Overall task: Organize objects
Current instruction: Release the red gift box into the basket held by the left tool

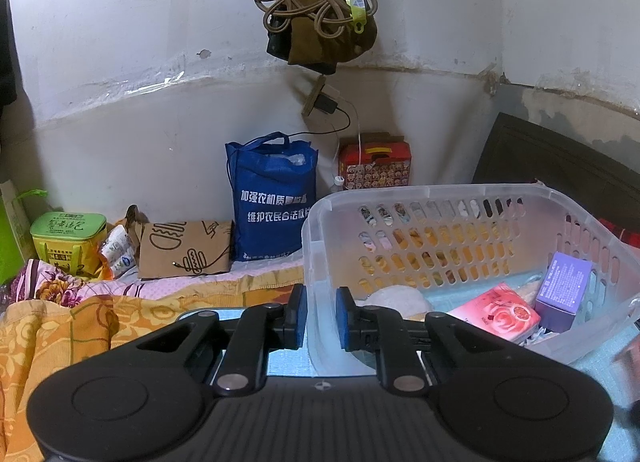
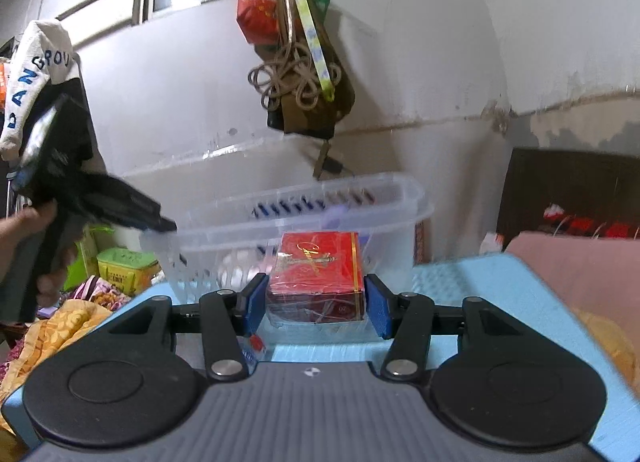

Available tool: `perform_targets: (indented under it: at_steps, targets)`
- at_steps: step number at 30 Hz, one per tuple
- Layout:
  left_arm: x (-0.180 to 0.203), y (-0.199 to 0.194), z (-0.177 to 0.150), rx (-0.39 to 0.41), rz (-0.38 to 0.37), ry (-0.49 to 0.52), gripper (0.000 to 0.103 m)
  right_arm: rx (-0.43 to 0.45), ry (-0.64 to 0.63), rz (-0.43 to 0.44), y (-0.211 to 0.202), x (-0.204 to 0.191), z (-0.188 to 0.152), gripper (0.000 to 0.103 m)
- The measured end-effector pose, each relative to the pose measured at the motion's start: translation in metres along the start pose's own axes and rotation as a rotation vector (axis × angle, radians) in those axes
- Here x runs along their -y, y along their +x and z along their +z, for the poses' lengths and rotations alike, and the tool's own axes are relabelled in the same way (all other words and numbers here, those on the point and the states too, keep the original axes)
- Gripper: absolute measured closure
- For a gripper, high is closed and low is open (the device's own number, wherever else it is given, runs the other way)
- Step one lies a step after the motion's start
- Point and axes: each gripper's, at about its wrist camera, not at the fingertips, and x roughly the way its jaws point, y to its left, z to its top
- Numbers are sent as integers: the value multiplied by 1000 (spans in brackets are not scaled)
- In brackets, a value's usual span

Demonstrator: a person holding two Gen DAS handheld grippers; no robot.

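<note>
Red box [image 2: 317, 274] sits between my right tool's [image 2: 316, 304] blue pads, which flank it with a sliver of gap each side; I can't tell if they grip it. It looks held just near the clear basket [image 2: 304, 214], above the blue bench [image 2: 500, 302]. My left tool [image 1: 319, 318] is narrowly open, straddling the basket's near-left rim, perhaps pinching it. Inside lie a pink box [image 1: 496, 316] and a purple box [image 1: 566, 286]. My worry: the glossy wrap could slip, or the box could clip the rim and tip the basket. Far left, a blue bag [image 1: 272, 198] carries Chinese slogans; the red box bears gold script and "20".
</note>
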Motion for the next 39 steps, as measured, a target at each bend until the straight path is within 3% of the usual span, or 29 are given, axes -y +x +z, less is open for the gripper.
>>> perform_targets:
  at_steps: [8,15,18,27,29,30,33,39]
  targets:
    - [-2,0,1,-3,-1,-2,84,71,-64,27,-15,-10,50,48]
    - [-3,2,3,-7,-6,-10,84,-43,-171,66,48,-37,97,48]
    - [-3,3,3,-8,-5,-11,84,-63,-219,44,76,-51,112,48]
    - [-5,3,1,-7,-14,-6,84,-143,-188,24,124,-47,112,47]
    - [-5,3,1,-6,-15,-5,84,-151,-179,33,132,-44,110,22]
    - [-6,4,1,-5,-16,-4,84,-155,-185,23,136,-44,108,0]
    - [-7,4,1,-6,-20,-6,84,-117,-198,-56,129,-43,103,0]
    - [-7,3,0,-5,-22,1,84,-69,-127,-9,80,-33,81,0]
